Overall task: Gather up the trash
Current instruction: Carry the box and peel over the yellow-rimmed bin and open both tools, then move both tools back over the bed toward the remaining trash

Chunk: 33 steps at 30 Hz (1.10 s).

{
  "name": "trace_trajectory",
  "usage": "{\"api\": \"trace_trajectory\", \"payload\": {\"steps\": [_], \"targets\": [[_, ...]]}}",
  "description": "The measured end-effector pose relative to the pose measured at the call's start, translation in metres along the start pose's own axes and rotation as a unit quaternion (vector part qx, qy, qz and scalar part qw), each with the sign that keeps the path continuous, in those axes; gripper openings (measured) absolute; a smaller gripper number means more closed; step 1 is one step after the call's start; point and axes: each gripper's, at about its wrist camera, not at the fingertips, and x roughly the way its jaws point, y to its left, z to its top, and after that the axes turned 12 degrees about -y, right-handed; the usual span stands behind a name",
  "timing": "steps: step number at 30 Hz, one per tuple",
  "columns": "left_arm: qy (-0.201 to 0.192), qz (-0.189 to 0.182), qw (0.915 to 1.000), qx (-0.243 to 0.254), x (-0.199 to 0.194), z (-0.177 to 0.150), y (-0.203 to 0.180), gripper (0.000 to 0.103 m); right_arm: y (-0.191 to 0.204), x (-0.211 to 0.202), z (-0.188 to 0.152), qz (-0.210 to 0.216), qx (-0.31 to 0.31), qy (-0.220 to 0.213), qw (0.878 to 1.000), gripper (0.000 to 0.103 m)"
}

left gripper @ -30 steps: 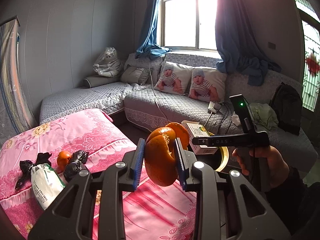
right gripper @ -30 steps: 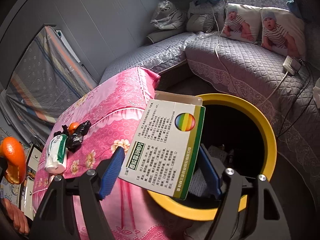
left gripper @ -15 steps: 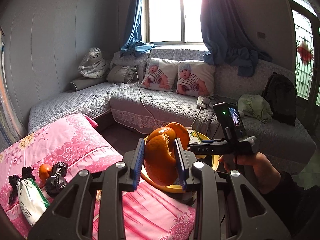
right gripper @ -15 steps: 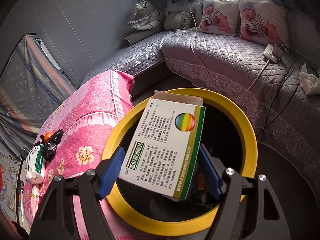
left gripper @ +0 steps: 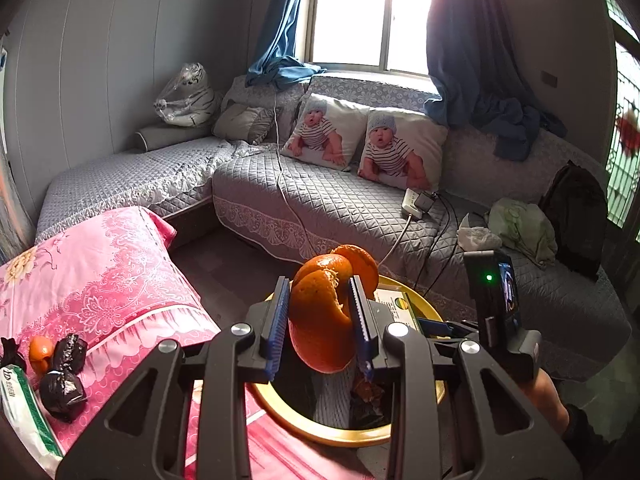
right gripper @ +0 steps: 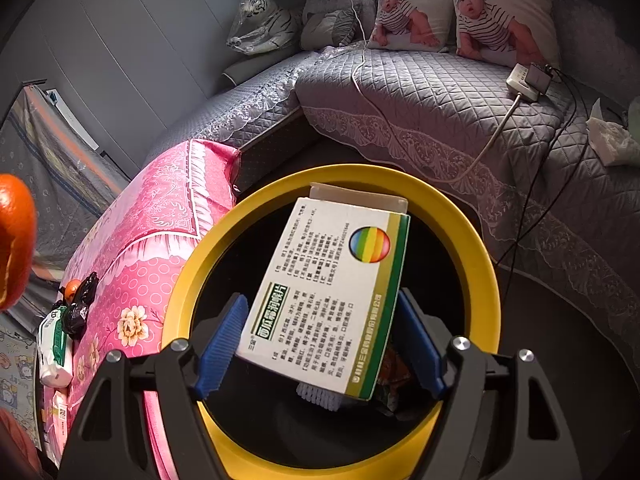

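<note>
My left gripper (left gripper: 320,320) is shut on an orange peel (left gripper: 320,316) and holds it over the near rim of the yellow-rimmed bin (left gripper: 432,392). My right gripper (right gripper: 320,344) holds a white and green medicine box (right gripper: 332,292) directly above the bin's opening (right gripper: 476,240). The right fingers look slightly parted around the box, with a gap at the right pad (right gripper: 420,344). Other trash lies inside the bin. The peel also shows at the left edge of the right wrist view (right gripper: 14,236).
A table under a pink cloth (left gripper: 100,276) stands left of the bin. On it lie black wrappers (left gripper: 66,372), a small orange (left gripper: 40,354) and a white and green packet (left gripper: 24,412). A grey sofa (left gripper: 340,204) with cushions, a power strip and cables runs behind.
Both grippers have moved towards the bin. The box now hangs over the middle of the opening, and the peel is over its near rim. The right fingers have opened a little.
</note>
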Motion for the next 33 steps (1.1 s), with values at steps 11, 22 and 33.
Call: {"api": "trace_trajectory", "payload": {"steps": [11, 22, 33], "targets": [[0.041, 0.01, 0.9983, -0.04, 0.051, -0.013, 0.002, 0.029, -0.035, -0.062, 0.006, -0.029, 0.053, -0.082, 0.995, 0.081], [0.028, 0.06, 0.9961, -0.058, 0.048, -0.031, 0.013, 0.091, -0.047, -0.131, 0.002, -0.026, 0.064, -0.15, 0.986, 0.082], [-0.098, 0.118, 0.9865, -0.058, -0.096, -0.008, 0.059, 0.095, 0.018, -0.11, -0.012, 0.065, 0.014, -0.102, 0.993, 0.082]]}}
